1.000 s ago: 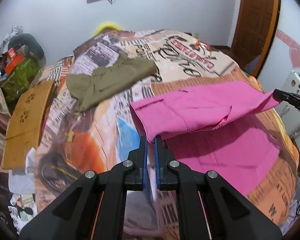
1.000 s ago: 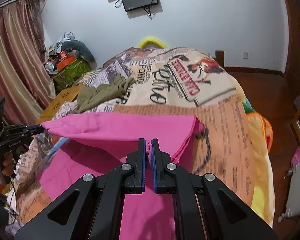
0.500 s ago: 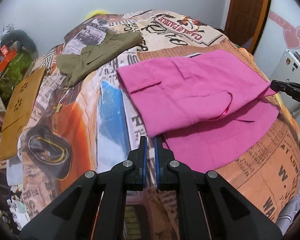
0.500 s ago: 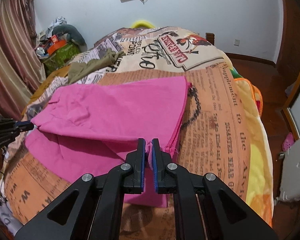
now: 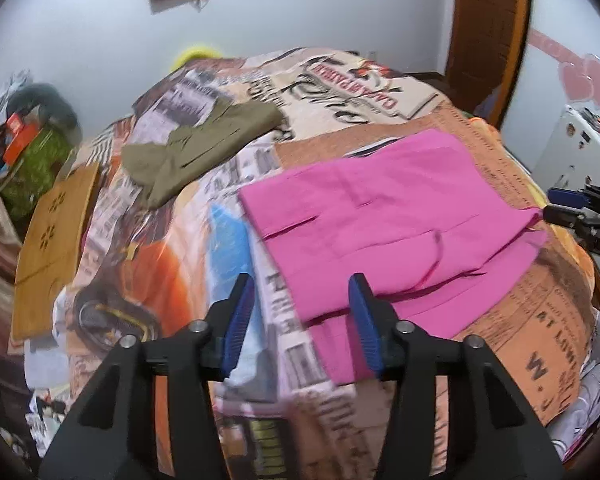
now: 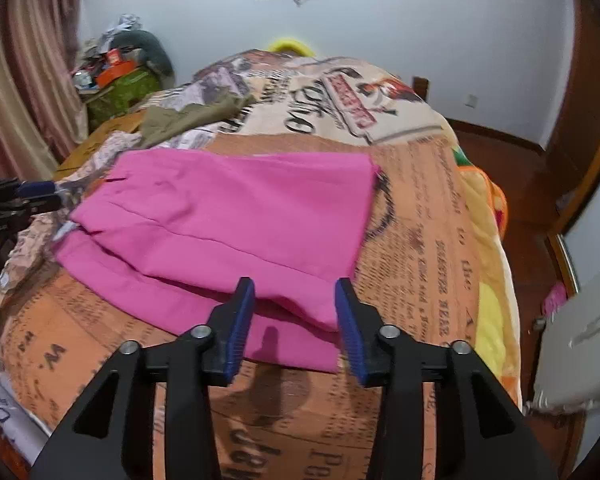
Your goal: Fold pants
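Observation:
The pink pants [image 5: 384, 224] lie folded over on the printed bedspread [image 5: 380, 92]; they also show in the right wrist view [image 6: 236, 216]. The upper layer lies back from the near edge of the lower one. My left gripper [image 5: 302, 304] is open and empty, just off the pants' near left corner. My right gripper [image 6: 294, 300] is open and empty, over the pants' near edge. The right gripper also shows at the far right in the left wrist view [image 5: 560, 206], and the left gripper at the far left in the right wrist view [image 6: 48, 194].
Olive-green pants [image 5: 196, 148] lie crumpled further up the bed. A wooden board [image 5: 54, 240] leans at the bed's left side, with clutter [image 5: 24, 144] behind. A wooden door [image 5: 488, 32] and a white appliance [image 5: 572, 148] stand to the right. The bed's edge drops away near me.
Both grippers were shut on the pink pants' corners, holding the folded layer up. They lowered it onto the bed, opened and let go. The pants now lie flat.

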Demonstrator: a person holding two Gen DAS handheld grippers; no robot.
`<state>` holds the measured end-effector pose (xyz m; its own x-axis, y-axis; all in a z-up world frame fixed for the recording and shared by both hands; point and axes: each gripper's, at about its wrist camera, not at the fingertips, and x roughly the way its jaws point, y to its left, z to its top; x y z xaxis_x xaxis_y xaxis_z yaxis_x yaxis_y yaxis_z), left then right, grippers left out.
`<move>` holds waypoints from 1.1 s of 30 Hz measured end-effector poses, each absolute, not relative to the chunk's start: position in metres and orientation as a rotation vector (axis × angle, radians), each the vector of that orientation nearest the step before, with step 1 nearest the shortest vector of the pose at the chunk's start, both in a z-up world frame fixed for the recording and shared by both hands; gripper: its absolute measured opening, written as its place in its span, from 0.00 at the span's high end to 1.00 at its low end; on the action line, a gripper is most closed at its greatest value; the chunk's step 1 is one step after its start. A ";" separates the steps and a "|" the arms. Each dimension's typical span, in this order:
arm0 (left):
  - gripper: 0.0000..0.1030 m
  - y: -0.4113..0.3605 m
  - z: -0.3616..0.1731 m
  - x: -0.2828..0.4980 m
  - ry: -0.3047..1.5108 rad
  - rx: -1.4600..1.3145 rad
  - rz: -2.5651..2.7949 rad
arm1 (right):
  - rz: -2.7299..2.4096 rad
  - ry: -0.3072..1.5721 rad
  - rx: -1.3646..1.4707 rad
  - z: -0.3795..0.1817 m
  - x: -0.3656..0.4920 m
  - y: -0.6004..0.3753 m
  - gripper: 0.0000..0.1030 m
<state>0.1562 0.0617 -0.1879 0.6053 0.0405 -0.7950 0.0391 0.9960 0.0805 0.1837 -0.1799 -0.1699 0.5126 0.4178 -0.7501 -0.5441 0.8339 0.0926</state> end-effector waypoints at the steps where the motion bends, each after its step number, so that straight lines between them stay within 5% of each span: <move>1: 0.51 0.057 -0.187 0.158 0.920 0.103 -0.012 | 0.599 0.850 -0.170 -0.168 0.182 -0.174 0.55; 17: 0.36 0.002 -0.233 0.178 1.033 0.298 -0.072 | 0.786 0.909 -0.357 -0.200 0.171 -0.097 0.54; 33: 0.36 0.014 -0.218 0.215 1.029 0.160 -0.060 | 0.854 0.957 -0.316 -0.203 0.184 -0.080 0.53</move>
